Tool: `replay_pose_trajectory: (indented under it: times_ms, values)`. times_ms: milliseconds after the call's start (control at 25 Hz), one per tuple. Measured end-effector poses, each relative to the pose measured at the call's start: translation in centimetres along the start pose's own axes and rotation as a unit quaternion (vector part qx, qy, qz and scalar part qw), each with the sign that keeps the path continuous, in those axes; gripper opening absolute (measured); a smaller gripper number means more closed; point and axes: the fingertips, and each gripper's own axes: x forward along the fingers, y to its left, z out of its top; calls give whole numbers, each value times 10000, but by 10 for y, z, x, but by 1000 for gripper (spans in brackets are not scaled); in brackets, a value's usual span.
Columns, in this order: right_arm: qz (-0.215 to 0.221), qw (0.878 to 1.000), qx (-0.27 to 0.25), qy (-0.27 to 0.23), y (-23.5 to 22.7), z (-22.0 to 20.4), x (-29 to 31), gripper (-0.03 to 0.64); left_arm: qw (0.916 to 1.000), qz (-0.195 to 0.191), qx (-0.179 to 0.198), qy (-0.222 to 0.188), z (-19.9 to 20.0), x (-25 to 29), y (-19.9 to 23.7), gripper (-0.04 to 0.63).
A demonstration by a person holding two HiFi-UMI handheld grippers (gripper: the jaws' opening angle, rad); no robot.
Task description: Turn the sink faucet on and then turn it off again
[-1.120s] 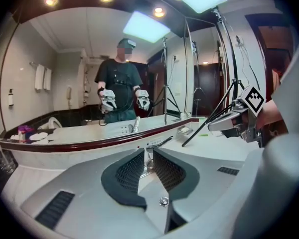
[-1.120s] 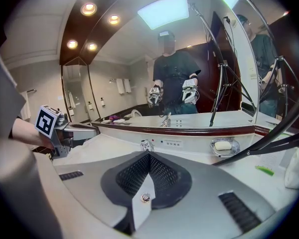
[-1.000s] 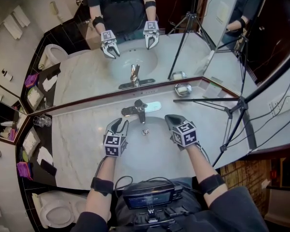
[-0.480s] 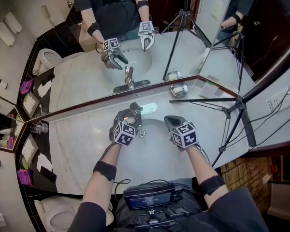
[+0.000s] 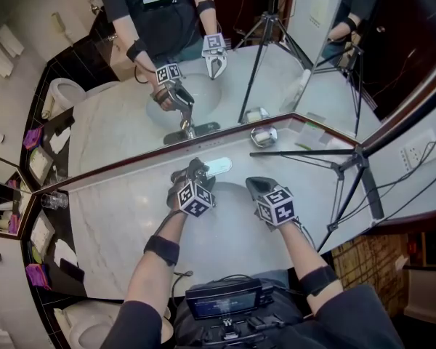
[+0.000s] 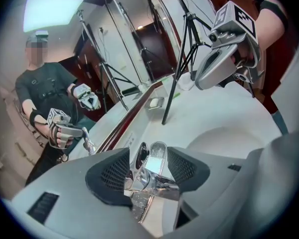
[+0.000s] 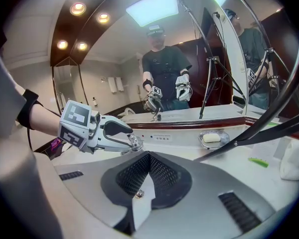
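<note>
Head view: the left gripper is at the faucet by the bench's back edge, and the right gripper hangs over the basin.

Left gripper view: the jaws are wide and have just been narrowing. They straddle the lever without clamping it, and no water shows.

Right gripper view: the jaws are together and empty.

Both turns seem still to do.

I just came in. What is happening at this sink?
A person stands at a bathroom sink with a handheld gripper in each hand. The left gripper has its jaws around the chrome faucet lever; they have just been closing, not yet gripping. The right gripper, jaws shut and empty, hovers over the sink.
</note>
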Motion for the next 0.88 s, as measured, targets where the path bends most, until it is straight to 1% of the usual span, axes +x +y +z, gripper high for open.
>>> replay_pose_trajectory:
  times_ms: [120,200,280,360,520,600,680,720,800,880]
  values:
    - [-20,10000,40,15,-3,-2,1,23,9999,7,121,35,1,6,-3,192]
    - [-21,10000,57,26,-5,-4,2,23,9998,97,135,50,0,7,0,168]
    - [-7,10000,67,44,-5,-5,4,23,9997,160,160,60,0,6,4,123]
    - [15,10000,68,62,-3,-7,6,23,9996,166,208,72,0,6,4,117]
    - [96,9999,43,79,5,-7,13,24,9996,214,172,49,1,7,1,117]
    - [119,9999,36,83,7,-6,15,23,9995,101,296,73,1,9,-8,114]
    - [117,9999,42,91,8,-7,16,23,9985,-79,514,150,-2,14,-27,110]
    - [112,9999,46,91,8,-7,16,23,9981,-118,573,182,-5,17,-36,98]
    - [100,9999,48,86,6,-7,14,23,9987,-55,482,183,-6,19,-41,106]
    - [83,9999,42,79,2,-6,13,23,9987,-49,469,192,-5,19,-38,90]
